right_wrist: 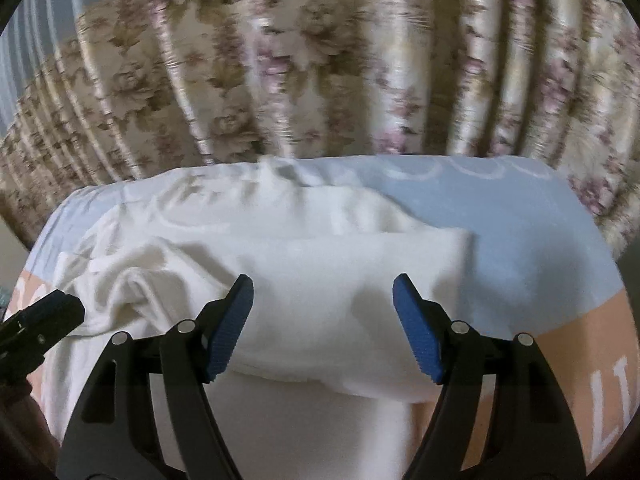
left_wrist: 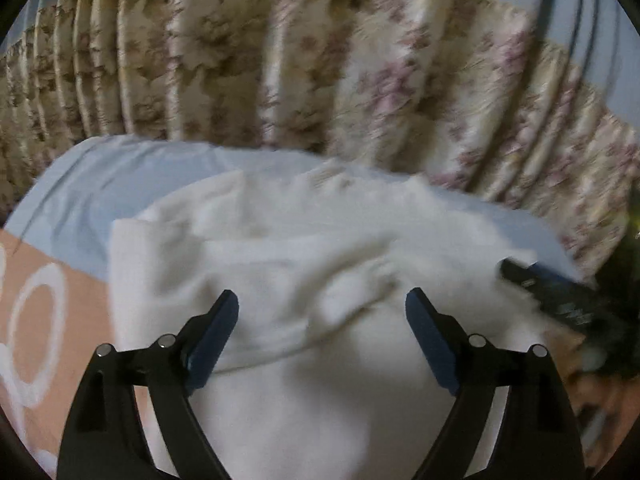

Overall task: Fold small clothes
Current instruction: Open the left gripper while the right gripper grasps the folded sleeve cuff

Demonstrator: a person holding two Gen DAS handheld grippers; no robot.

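A white garment [left_wrist: 288, 248] lies folded and rumpled on a bed with a pale blue and peach cover [left_wrist: 100, 184]. My left gripper [left_wrist: 322, 300] hangs over its near part, jaws wide apart, with nothing pressed between the blue pads [left_wrist: 212, 344]. In the right wrist view the same white garment [right_wrist: 328, 272] shows a folded layer across its middle. My right gripper [right_wrist: 323, 292] stands open above that fold, pads [right_wrist: 232, 328] clear of the cloth. The other gripper's black tip [right_wrist: 44, 320] shows at the left edge, and the right gripper's tip [left_wrist: 532, 276] at the right of the left wrist view.
A flowered curtain [left_wrist: 320, 60] hangs right behind the bed's far edge [right_wrist: 360, 160]. The peach band of the cover [right_wrist: 580, 360] carries white letters at the near right and white rings [left_wrist: 36, 320] at the near left. Both views are blurred.
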